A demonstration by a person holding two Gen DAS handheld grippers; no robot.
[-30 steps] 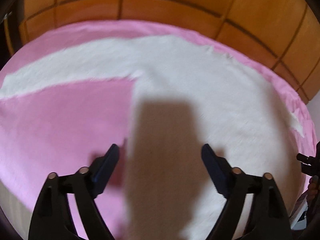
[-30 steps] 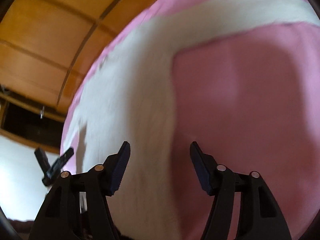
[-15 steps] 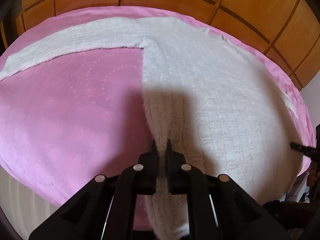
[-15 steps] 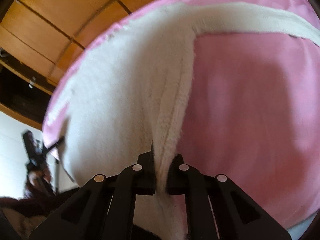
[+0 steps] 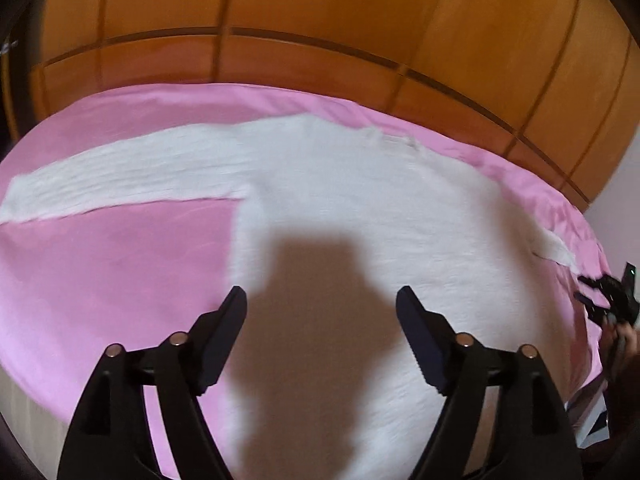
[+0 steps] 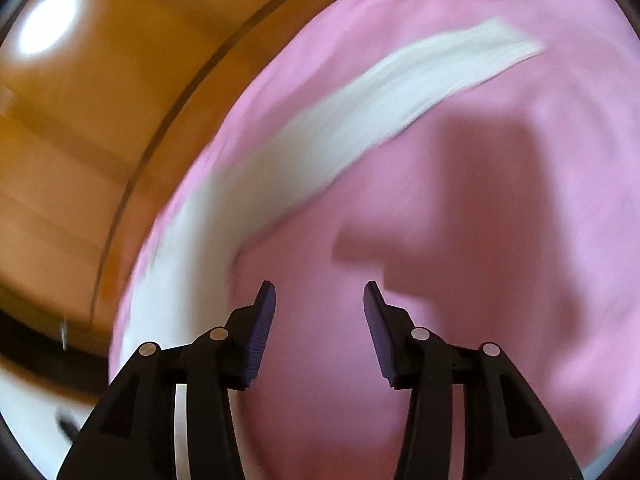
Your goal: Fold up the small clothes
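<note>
Now both of my tools are empty. The left hand-held gripper [image 5: 320,308] has just been opening and its jaws stand wide apart, nothing between them, above the body of the white knitted sweater [image 5: 360,208]. The right hand-held gripper [image 6: 319,308] has also just been opening; its jaws stand partly apart with only the pink bedsheet [image 6: 500,240] showing in the gap. The sweater lies spread flat on the bed, not yet folded as far as I can judge, one sleeve [image 5: 120,180] stretched out to the side along the sheet near the wooden headboard [image 5: 320,8]. In the right wrist view a sleeve [image 6: 360,112] runs as a long white band away from the jaws, just beside the left jaw's side of the frame. That view is smeared by motion, so I cannot place the sleeve edge exactly. Risks as I judge them: with the right jaws only partly apart, a closing pinch may miss the loose knit or catch the sheet with it, dragging the bedsheet into the fold. A pinch on one layer only would leave the lower layer behind and skew the fold. My own shadow covers the sweater's lower part under the left jaws, so its hem is hard to read there. The two tools work close together at the sweater's side; the right one shows at the edge of the left view [image 5: 612,296].
</note>
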